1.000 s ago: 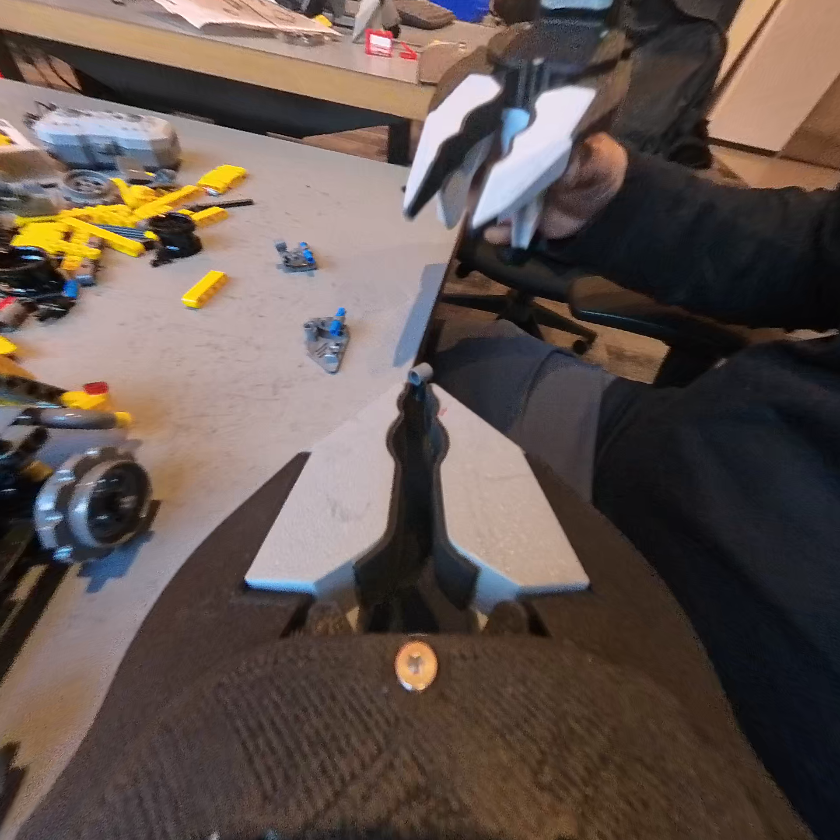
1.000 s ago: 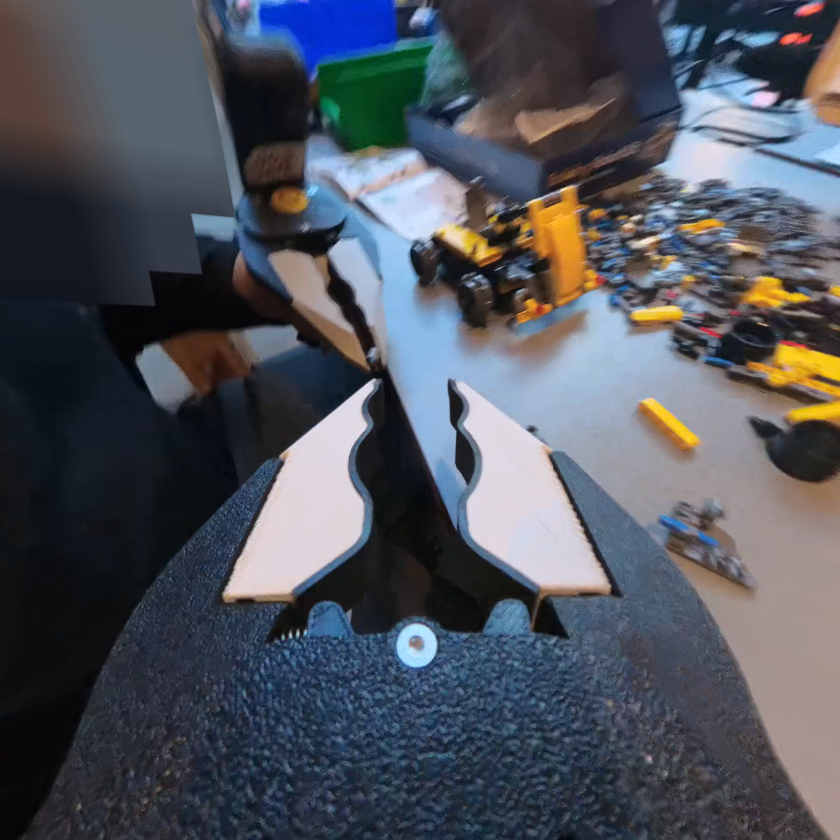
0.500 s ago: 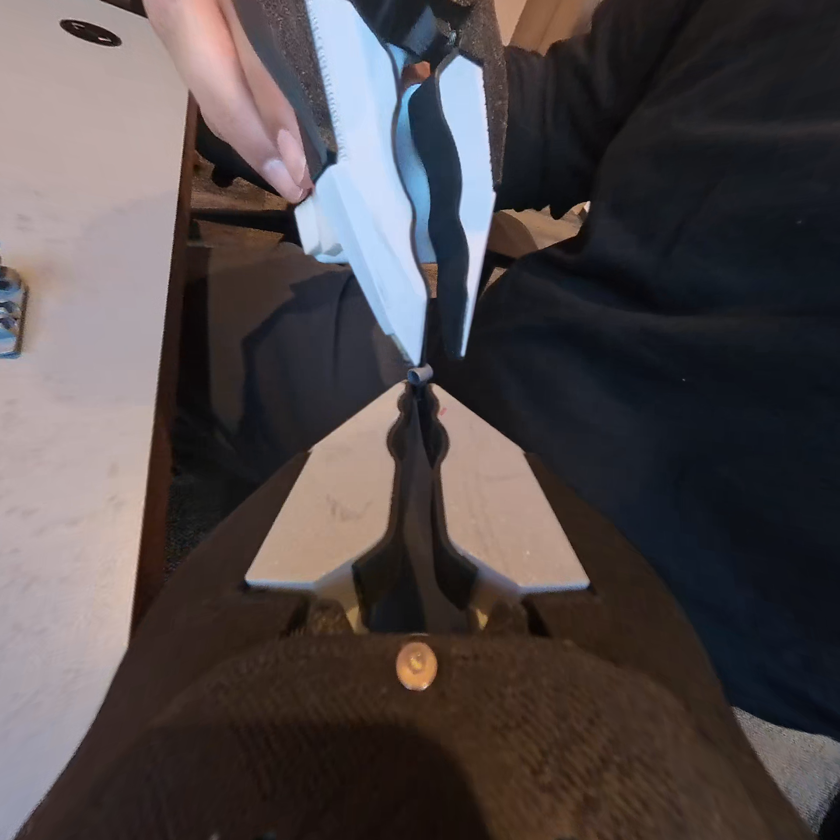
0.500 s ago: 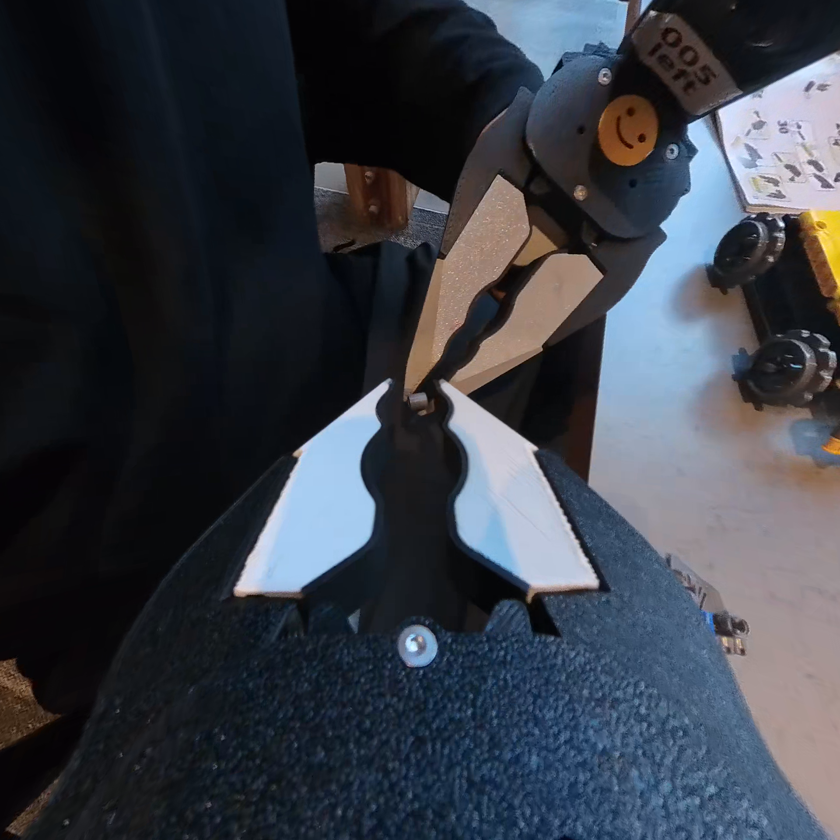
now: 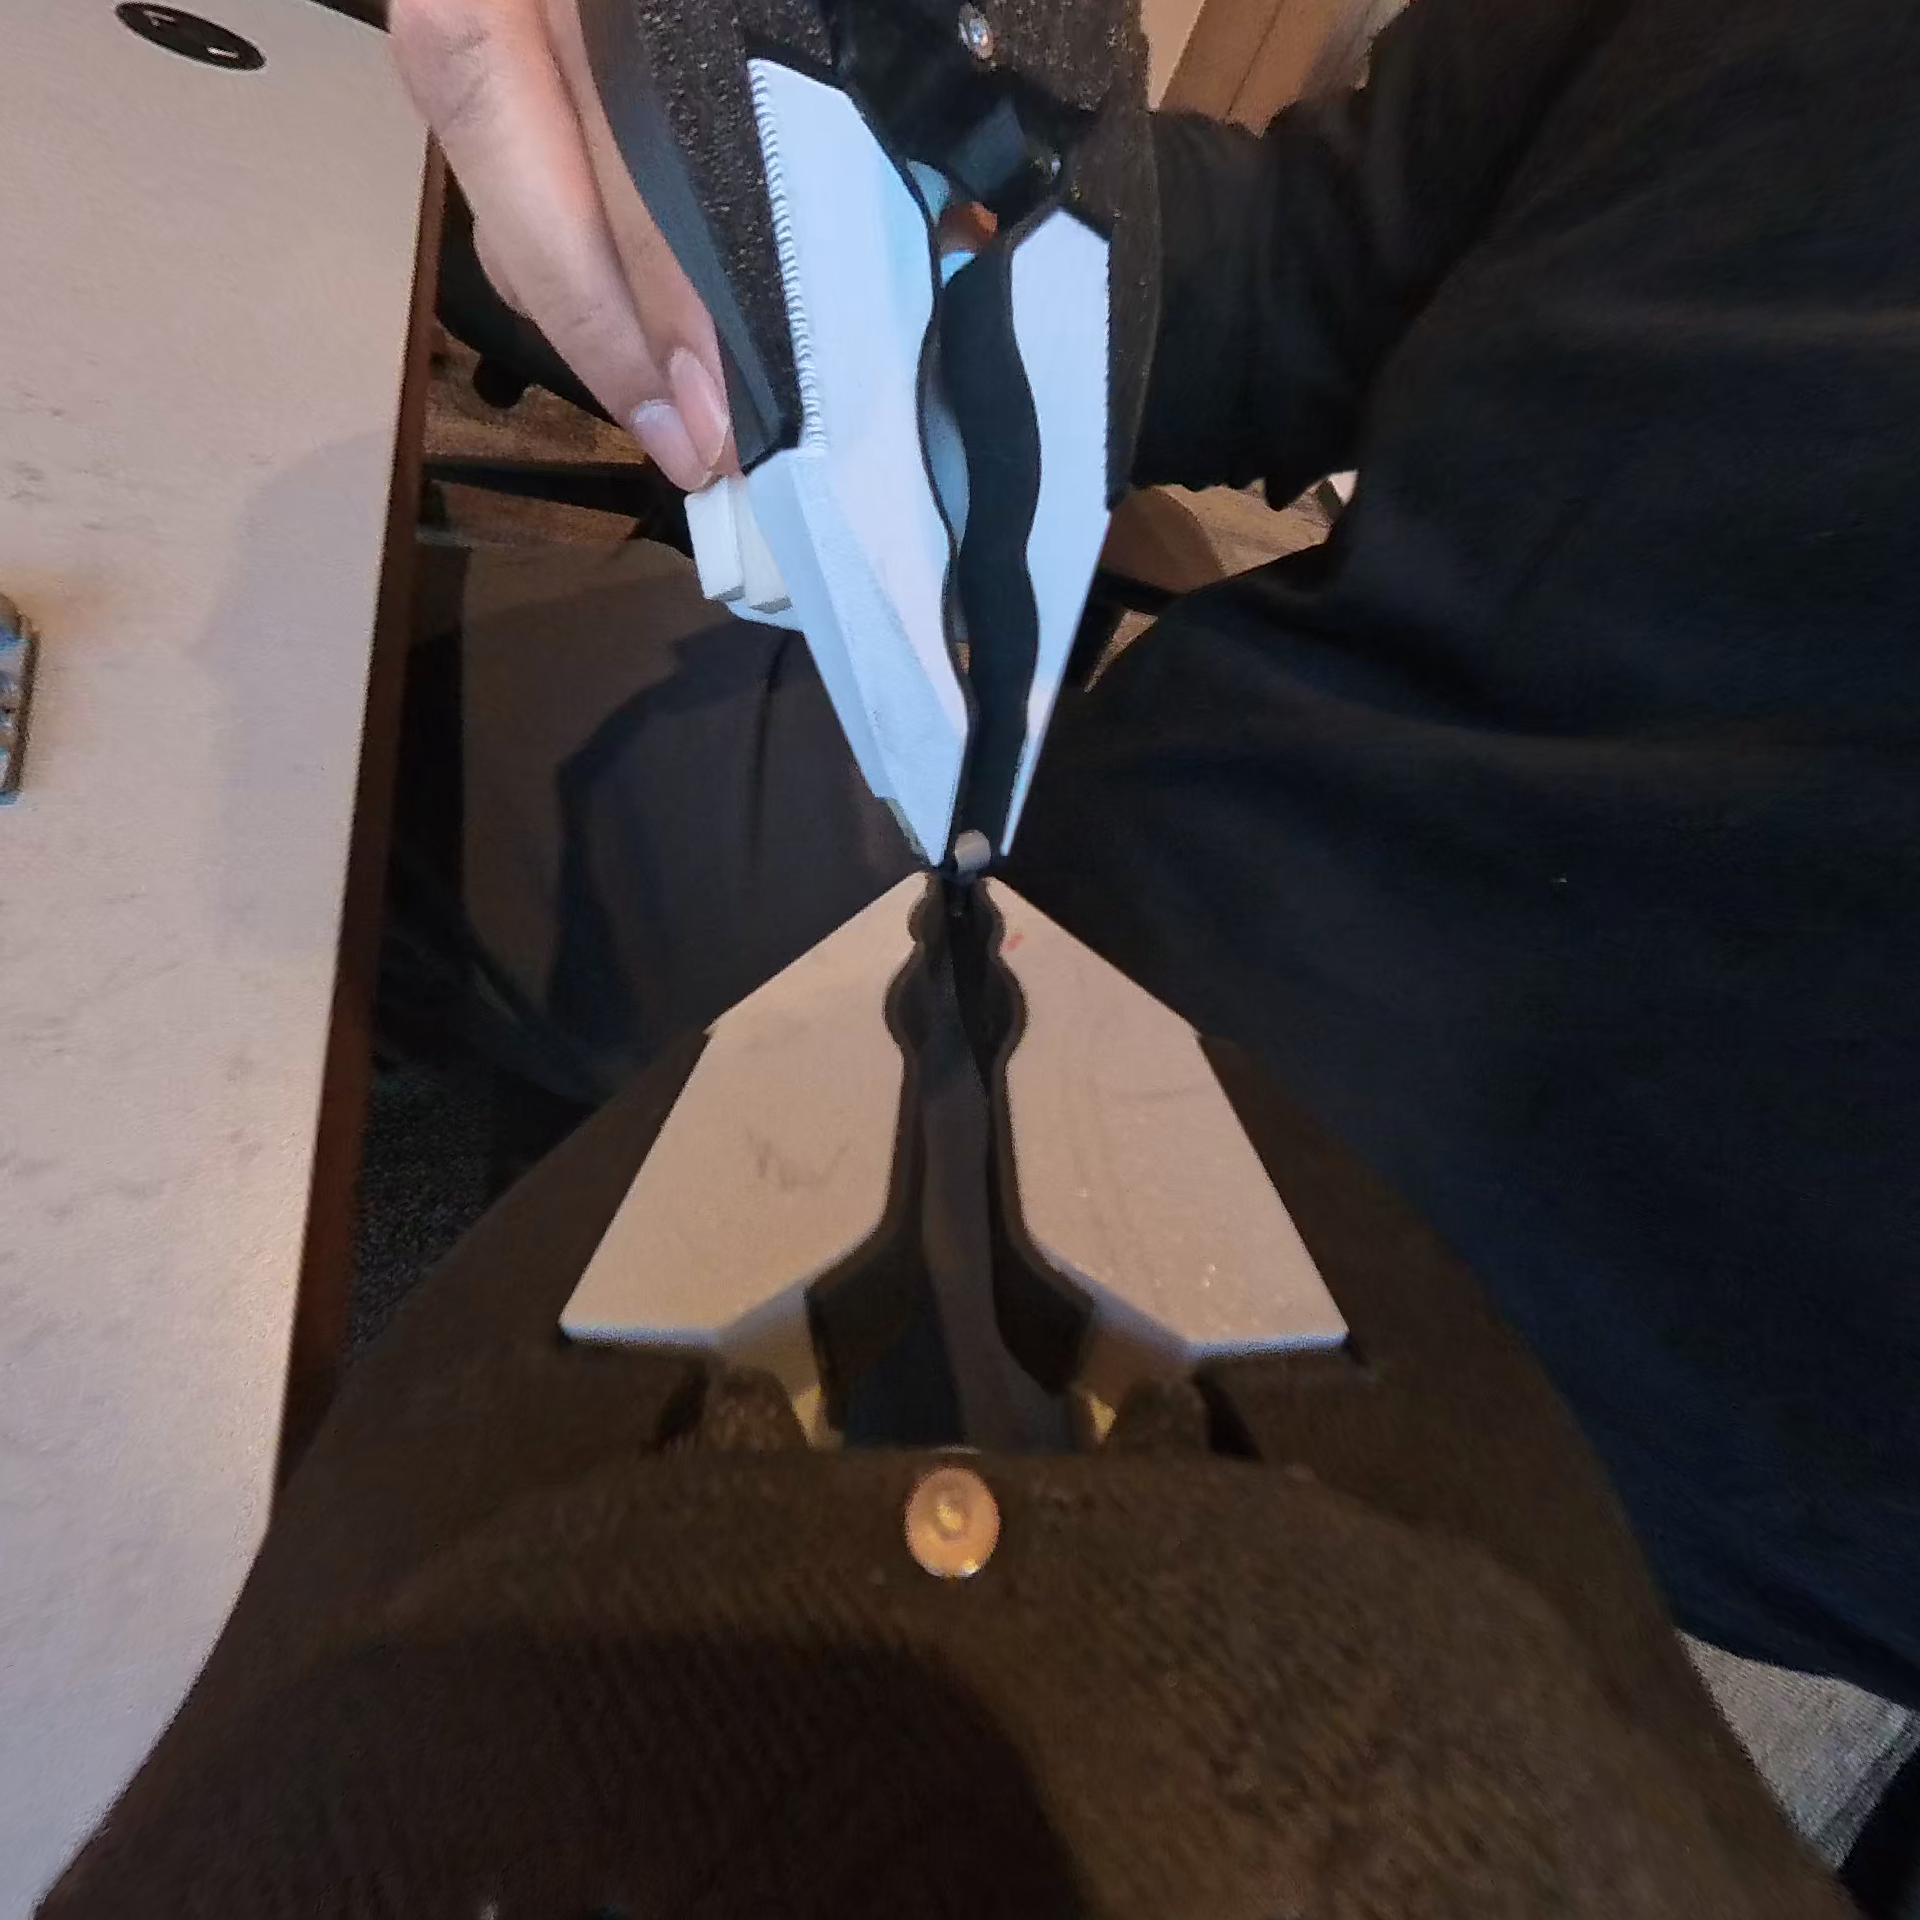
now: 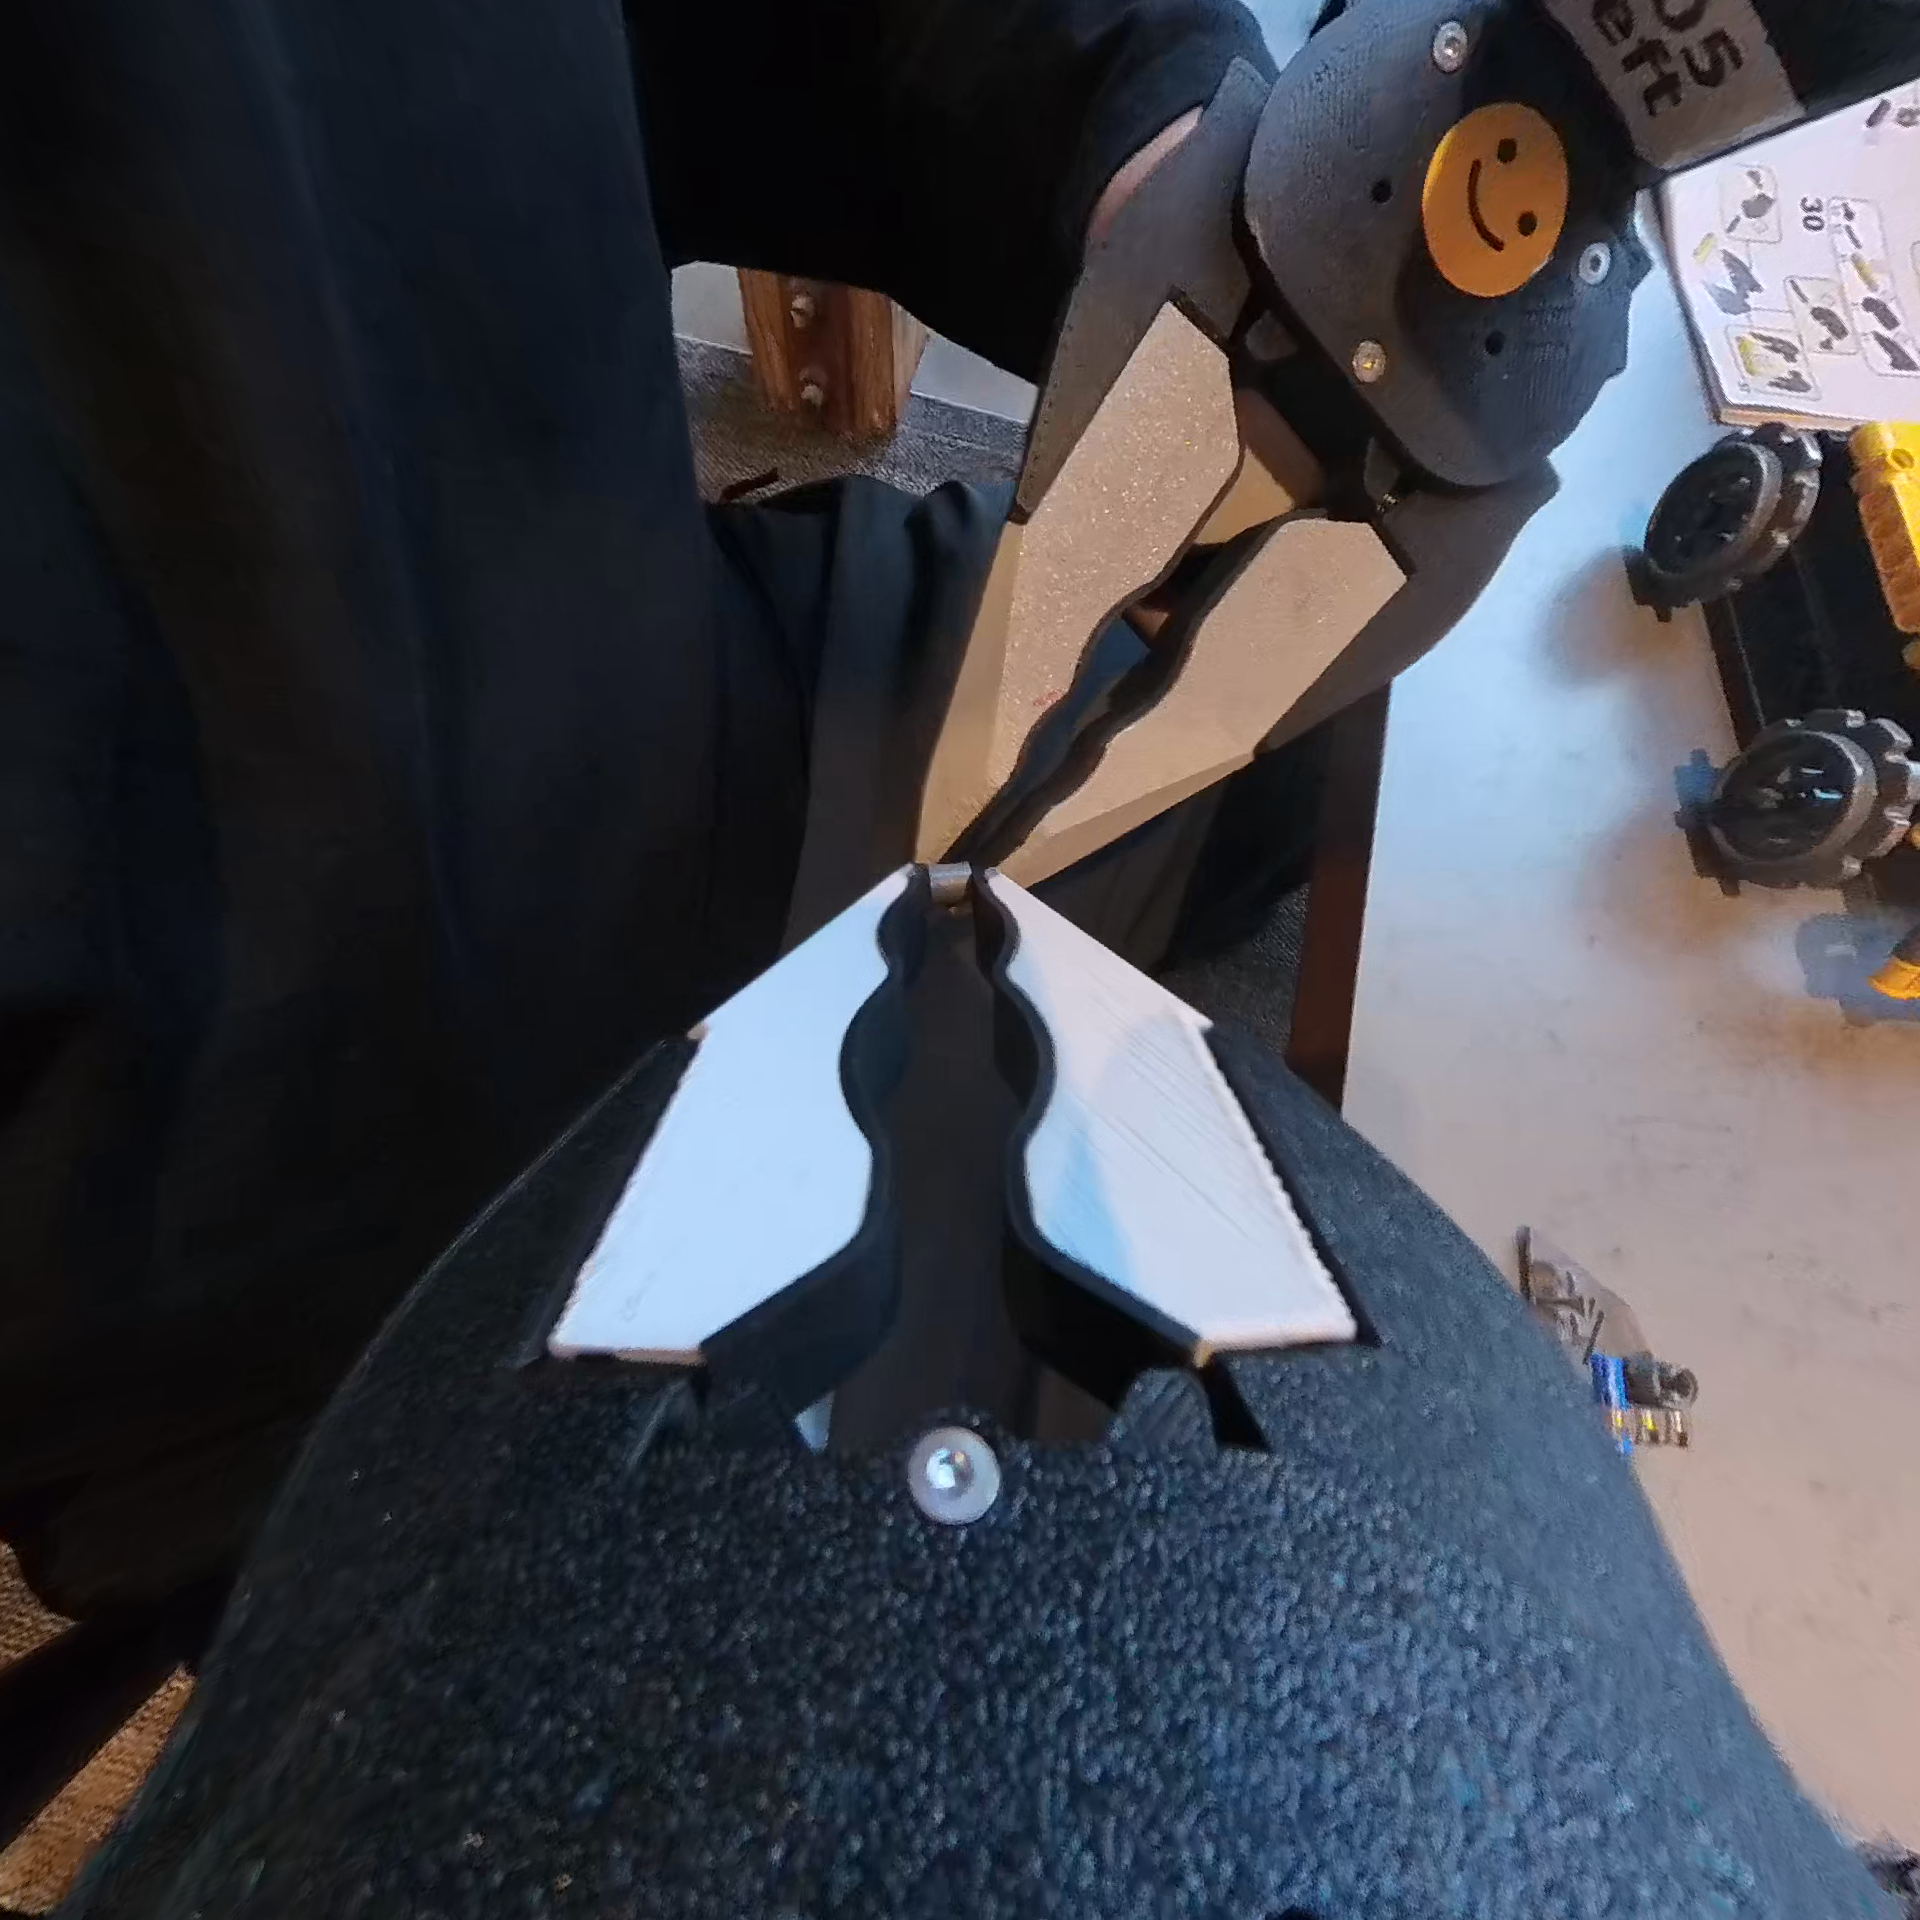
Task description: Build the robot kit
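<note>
A small grey pin (image 5: 971, 852) sticks out of the tips of my left gripper (image 5: 961, 883), which is shut on it. My right gripper (image 6: 948, 883) meets it tip to tip, and its jaws are closed on the pin's (image 6: 948, 885) other end. Each gripper also shows in the other's view: the right gripper (image 5: 971, 844) comes down from above in the left wrist view, and the left gripper (image 6: 961, 857) comes from the upper right in the right wrist view. Both hang over a person's lap in dark clothes, off the table's edge.
The pale table (image 5: 156, 831) lies to the left in the left wrist view, with a grey part (image 5: 12, 707) at its edge. In the right wrist view the table (image 6: 1558, 1039) carries black wheels (image 6: 1808, 821), an instruction booklet (image 6: 1808, 260) and a small grey and blue part (image 6: 1631, 1392). A hand (image 5: 561, 208) grips the right gripper. My two grippers' fingertips are within a few centimetres of each other.
Both grippers swung from the table to face each other over the lap. The right gripper's jaws went from open to closed on the pin held by the left.
</note>
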Demonstrator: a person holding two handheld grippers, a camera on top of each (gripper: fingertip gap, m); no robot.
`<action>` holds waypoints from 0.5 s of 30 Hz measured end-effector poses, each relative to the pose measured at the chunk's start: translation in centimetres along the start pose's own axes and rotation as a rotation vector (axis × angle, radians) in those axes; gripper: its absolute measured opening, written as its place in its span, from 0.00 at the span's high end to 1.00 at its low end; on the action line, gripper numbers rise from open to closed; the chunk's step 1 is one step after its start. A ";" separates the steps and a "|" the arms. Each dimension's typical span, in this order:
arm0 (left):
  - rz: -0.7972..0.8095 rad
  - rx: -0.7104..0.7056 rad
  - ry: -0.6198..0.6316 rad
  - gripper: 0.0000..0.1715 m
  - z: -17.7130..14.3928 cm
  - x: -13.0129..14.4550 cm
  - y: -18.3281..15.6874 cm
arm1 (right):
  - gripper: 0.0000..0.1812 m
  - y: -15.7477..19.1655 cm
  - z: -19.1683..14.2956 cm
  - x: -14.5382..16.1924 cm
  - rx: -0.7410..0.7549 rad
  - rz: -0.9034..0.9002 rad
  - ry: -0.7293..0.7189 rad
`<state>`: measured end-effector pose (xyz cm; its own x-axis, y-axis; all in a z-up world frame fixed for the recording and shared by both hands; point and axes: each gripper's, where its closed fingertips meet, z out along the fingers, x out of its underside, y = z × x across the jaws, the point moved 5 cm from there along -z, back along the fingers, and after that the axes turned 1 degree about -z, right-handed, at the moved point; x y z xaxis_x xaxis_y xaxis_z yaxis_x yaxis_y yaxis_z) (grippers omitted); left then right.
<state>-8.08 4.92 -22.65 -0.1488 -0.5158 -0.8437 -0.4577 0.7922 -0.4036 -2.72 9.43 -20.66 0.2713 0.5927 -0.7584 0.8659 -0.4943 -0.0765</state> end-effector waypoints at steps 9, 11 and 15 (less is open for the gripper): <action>-0.022 -0.090 -0.029 0.98 -0.3 -0.2 1.2 | 0.96 -1.2 -0.4 1.0 0.070 0.082 -0.036; -0.009 -0.126 -0.017 0.97 -0.3 -0.2 1.4 | 0.96 -1.5 -0.5 1.2 0.085 0.107 -0.048; 0.034 -0.183 -0.006 0.95 -0.2 -0.4 1.6 | 0.96 -1.8 -0.9 1.7 0.097 0.161 -0.087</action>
<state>-8.89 6.30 -22.90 -0.1620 -0.4873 -0.8581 -0.6041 0.7365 -0.3042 -3.50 11.88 -21.20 0.3621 0.4456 -0.8188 0.7684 -0.6399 -0.0085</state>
